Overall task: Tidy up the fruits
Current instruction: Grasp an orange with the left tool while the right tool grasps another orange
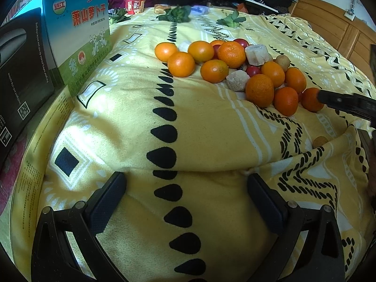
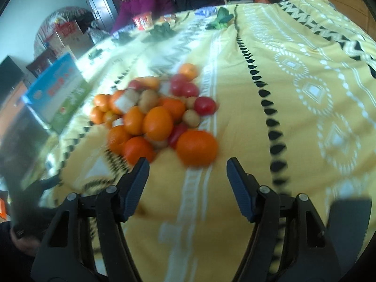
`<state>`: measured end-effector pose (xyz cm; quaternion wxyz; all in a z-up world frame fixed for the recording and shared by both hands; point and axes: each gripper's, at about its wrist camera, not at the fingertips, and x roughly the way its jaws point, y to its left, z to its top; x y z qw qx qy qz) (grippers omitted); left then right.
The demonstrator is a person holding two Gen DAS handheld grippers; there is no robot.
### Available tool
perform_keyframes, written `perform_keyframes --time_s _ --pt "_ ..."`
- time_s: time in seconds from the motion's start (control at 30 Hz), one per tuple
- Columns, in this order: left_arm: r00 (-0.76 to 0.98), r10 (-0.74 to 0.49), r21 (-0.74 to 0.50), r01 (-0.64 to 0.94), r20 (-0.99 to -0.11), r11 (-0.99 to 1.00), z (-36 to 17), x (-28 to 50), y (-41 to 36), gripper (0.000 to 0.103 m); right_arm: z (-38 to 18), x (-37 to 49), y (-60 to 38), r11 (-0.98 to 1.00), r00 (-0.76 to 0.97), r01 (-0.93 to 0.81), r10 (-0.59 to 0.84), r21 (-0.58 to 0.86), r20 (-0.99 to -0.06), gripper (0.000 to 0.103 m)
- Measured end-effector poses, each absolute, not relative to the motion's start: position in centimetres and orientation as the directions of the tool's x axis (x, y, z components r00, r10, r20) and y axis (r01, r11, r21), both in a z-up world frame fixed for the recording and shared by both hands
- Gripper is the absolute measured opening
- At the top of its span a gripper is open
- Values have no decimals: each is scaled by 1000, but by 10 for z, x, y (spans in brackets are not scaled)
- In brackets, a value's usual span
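Both pairs of fingers point(image 1: 186, 202) point(image 2: 188, 188) stand apart, holding nothing, over a yellow patterned blanket point(image 1: 199, 127) where the fruit pile point(image 1: 232, 70) lies, printed boxes point(image 1: 80, 37) left, wooden cabinets point(image 1: 340, 30) far right.

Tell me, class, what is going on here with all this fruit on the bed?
A person holds a gripper in each hand over a yellow patterned blanket. A heap of tangerines, small tomatoes and pale chunks lies unsorted. The right gripper is open, empty, just short of the nearest tangerine. The left gripper hangs open over bare blanket.
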<state>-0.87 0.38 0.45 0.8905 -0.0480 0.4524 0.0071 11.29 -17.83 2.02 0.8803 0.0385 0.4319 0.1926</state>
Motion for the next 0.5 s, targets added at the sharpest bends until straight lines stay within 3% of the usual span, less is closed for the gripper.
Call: perform_keyframes --time_s 0.07,0.17,0.23,0.27,0.3,0.37,0.43,0.47,0.5 --pt "590 -34 -82 -54 -806 995 6 -9 4 103 14 123 -175 921 539 -316 371 227 -757 64" --pt "588 -49 -89 -40 -808 995 10 -10 2 102 7 127 -174 924 521 -319 359 213 -775 51" --pt "597 -79 -102 -5 -798 995 20 -13 -2 92 7 124 -183 917 524 -298 388 263 -758 46" --pt "612 -135 -135 47 -779 990 31 -14 -6 80 10 121 -188 913 529 -291 402 285 -747 46" --pt "619 -165 -155 71 -768 985 38 -14 -9 75 15 112 -195 906 546 -280 423 318 -723 46" --pt "654 -189 -171 92 -732 981 55 -6 -17 72 21 100 -206 887 559 -256 460 383 -690 46" --pt "636 -254 -221 132 -729 966 60 15 -25 63 21 89 -214 869 564 -240 488 434 -666 46" --pt "622 -284 -251 143 -729 957 60 24 -27 48 21 86 -215 865 562 -234 492 443 -664 46" --pt "607 -310 -275 153 -731 949 59 39 -31 44 19 84 -217 861 556 -226 498 455 -666 46"
